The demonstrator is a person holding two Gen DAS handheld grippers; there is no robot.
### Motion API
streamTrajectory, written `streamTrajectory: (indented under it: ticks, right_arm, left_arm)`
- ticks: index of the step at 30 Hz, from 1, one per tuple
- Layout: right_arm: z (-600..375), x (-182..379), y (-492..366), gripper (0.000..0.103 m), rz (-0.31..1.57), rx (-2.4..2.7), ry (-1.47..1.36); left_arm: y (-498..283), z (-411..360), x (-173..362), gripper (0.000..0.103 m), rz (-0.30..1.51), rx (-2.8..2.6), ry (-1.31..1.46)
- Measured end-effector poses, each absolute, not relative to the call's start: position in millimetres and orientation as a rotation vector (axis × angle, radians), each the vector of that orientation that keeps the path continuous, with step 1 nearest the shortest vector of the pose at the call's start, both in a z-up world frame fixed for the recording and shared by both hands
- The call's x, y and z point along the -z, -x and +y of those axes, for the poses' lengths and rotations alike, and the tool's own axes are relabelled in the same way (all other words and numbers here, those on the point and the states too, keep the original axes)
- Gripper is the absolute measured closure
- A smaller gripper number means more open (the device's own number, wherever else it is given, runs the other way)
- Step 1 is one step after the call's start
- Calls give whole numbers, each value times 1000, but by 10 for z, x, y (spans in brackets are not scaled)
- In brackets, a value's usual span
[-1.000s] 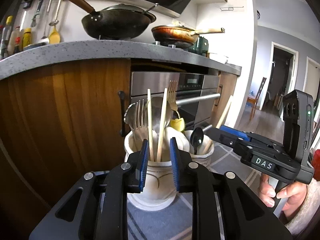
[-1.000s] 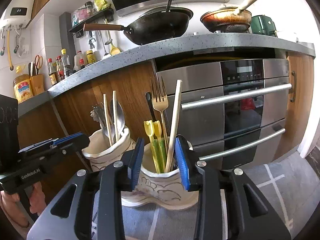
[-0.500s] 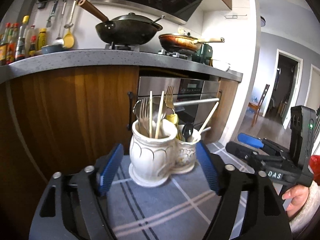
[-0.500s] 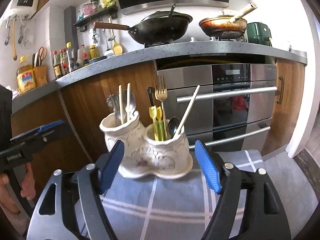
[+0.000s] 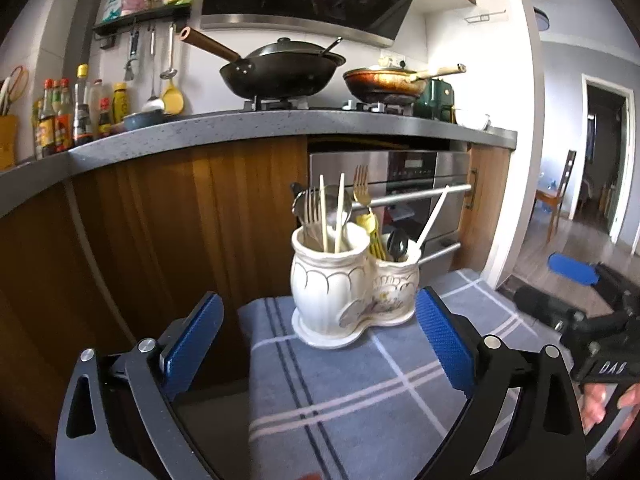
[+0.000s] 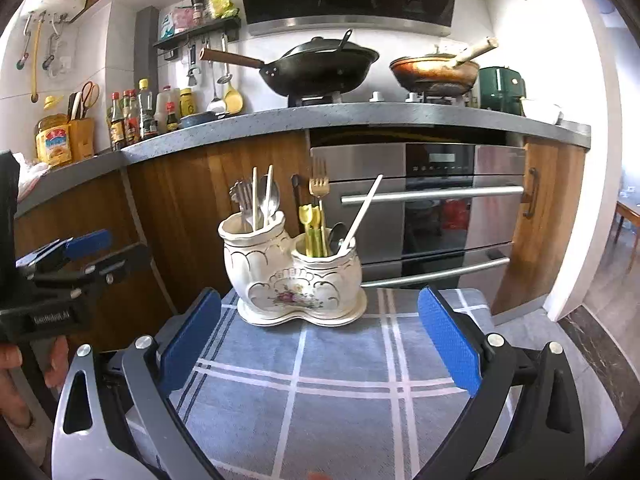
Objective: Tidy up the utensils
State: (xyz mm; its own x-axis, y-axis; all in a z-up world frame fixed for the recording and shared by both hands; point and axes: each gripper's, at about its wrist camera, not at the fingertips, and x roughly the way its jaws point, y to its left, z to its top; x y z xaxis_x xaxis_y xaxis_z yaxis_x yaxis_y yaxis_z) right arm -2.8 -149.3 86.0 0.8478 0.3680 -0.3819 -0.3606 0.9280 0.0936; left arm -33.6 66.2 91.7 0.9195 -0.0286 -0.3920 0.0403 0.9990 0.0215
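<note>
A white ceramic twin-pot utensil holder (image 5: 344,292) (image 6: 296,280) stands on a blue checked cloth (image 5: 360,380) (image 6: 320,368). Its taller pot holds chopsticks (image 5: 330,216), silver forks and spoons. Its shorter pot holds a gold fork (image 6: 319,192), yellow-green utensils (image 6: 312,228), a black spoon and a single leaning chopstick (image 6: 362,212). My left gripper (image 5: 320,344) is open and empty, a little in front of the holder. My right gripper (image 6: 320,340) is open and empty too. Each gripper shows at the side of the other's view (image 5: 576,292) (image 6: 68,264).
Behind the holder are wooden cabinet doors (image 6: 192,200) and a steel oven (image 6: 432,208) under a grey counter. A black wok (image 6: 320,66) and a frying pan (image 6: 436,72) sit on the hob. Bottles (image 6: 136,116) line the counter's left. A doorway (image 5: 600,168) opens to the right.
Both grippers opened and let go of the chopsticks they held in the pots. Both have drawn back from the holder, which now looks smaller and farther off.
</note>
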Motion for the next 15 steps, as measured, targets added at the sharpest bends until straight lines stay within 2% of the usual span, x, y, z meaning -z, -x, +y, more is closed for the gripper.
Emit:
streamTrajectory:
  ticks: [15]
  right_arm:
    - [-1570, -866, 107, 6, 419, -361, -41]
  left_arm:
    - [501, 597, -867, 7, 412, 18, -37]
